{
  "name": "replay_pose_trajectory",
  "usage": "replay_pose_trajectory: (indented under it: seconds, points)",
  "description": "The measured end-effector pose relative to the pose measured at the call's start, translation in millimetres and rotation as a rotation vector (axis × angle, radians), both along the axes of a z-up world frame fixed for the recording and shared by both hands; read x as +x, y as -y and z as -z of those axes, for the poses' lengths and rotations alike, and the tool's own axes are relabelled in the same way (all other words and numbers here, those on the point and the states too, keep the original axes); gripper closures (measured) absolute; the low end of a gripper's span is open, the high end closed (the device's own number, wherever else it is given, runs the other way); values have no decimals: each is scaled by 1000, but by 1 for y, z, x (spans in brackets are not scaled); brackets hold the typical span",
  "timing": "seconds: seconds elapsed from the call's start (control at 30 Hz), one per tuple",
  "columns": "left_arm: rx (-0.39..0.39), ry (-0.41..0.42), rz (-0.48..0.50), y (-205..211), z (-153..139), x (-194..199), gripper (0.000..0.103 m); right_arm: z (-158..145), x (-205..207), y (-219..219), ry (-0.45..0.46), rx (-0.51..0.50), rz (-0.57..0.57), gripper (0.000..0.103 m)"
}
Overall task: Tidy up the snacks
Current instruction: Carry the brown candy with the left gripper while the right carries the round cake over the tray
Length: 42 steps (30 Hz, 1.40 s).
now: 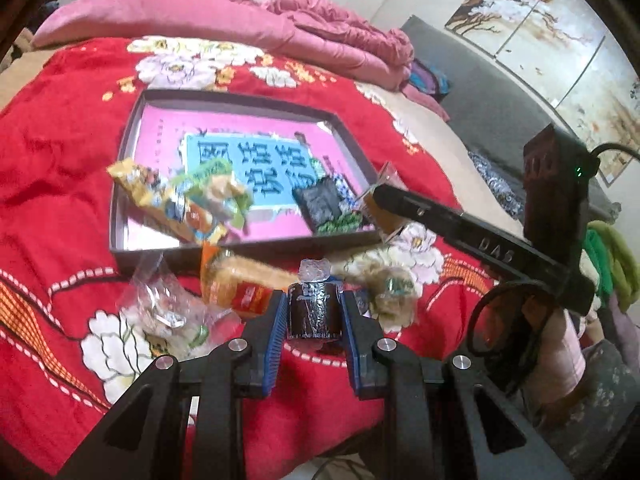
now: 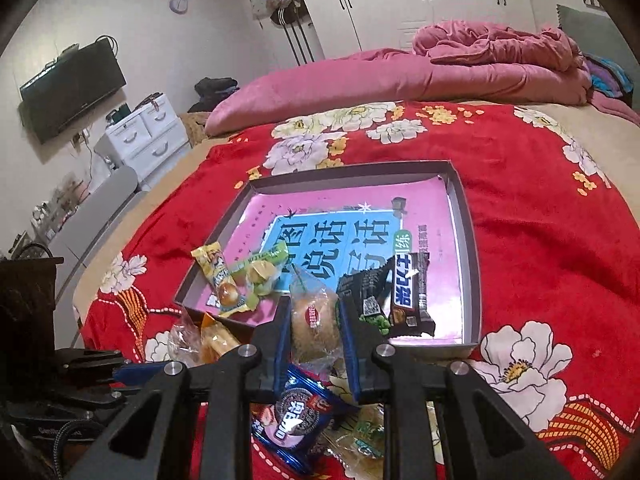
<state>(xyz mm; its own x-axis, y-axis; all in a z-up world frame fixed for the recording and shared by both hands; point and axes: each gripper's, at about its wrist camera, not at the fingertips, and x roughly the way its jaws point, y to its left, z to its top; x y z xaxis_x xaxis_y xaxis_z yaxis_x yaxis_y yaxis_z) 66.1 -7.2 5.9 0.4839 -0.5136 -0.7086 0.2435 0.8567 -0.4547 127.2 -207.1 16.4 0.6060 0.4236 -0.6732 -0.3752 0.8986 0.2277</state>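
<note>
Dark foil roll snack [image 1: 315,311] sits clamped in my left gripper [image 1: 314,312], a wrapped bun [image 2: 314,322] in my right gripper [image 2: 314,320] — both near the box lid [image 2: 472,240]. Next: carry both over the rim, release inside.

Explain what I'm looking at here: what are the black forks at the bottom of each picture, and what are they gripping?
There is no robot: a person holds one hand-held gripper in each hand, each with a camera looking along its jaws. The left gripper is shut on a dark wrapped snack. The right gripper is shut on a wrapped round cake. Both hang above a red floral blanket on a bed, where loose snacks lie, including a blue cookie pack. Behind is a shallow box already holding several snacks.
</note>
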Motion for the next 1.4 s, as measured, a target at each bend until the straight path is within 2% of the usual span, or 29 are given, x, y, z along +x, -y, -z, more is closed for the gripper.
replay_pose_trajectory:
  seconds: [0.27, 0.4, 0.8, 1.07, 1.4]
  points:
    - [-2, 23, -26, 0, -10, 10, 76, -15, 1, 7, 31, 18, 44, 79]
    - [-22, 11, -43, -2, -12, 20, 76, -15, 5, 6, 14, 9, 54, 80]
    - [-32, 71, -85, 0, -38, 52, 76, -30, 11, 9, 57, 19, 92, 80]
    - [-44, 52, -115, -1, -30, 76, 76, -31, 22, 20, 51, 26, 136, 79]
    - [-26, 30, -102, 6, -10, 87, 76, -30, 27, 34, 50, 17, 182, 79]
